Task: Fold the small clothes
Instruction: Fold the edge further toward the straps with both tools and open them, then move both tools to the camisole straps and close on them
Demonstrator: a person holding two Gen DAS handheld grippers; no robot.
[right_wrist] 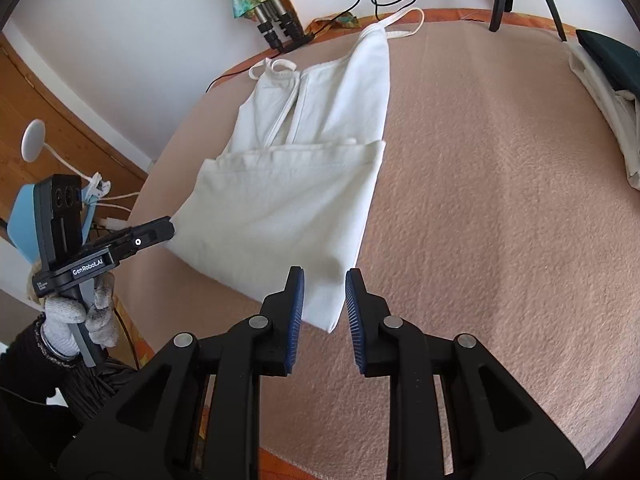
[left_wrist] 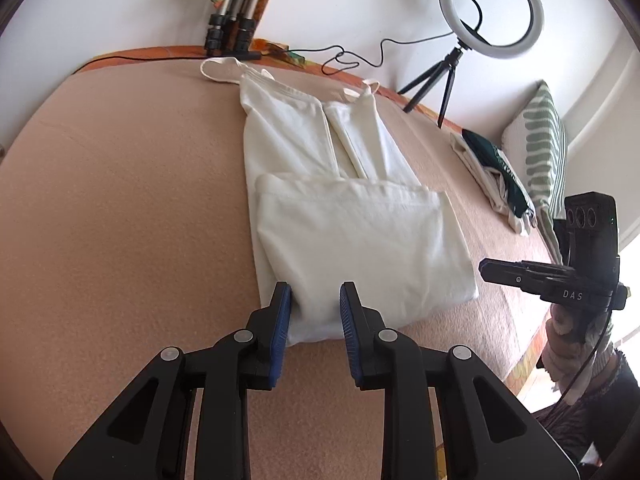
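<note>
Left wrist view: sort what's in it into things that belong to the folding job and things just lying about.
Belongs to the job:
white strappy top, partly folded
left gripper, open at its near fold
right gripper, open at the other corner

Lying about:
ring light on tripod
striped pillow
clothes pile
black cable

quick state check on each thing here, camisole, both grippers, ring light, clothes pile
white camisole: flat on the blanket, bottom part folded up over the body, straps spread out
left gripper: open, at the camisole's near fold
right gripper: open, at the camisole's near corner
ring light: unlit, upright on tripod
clothes pile: stacked beside the pillow
</note>
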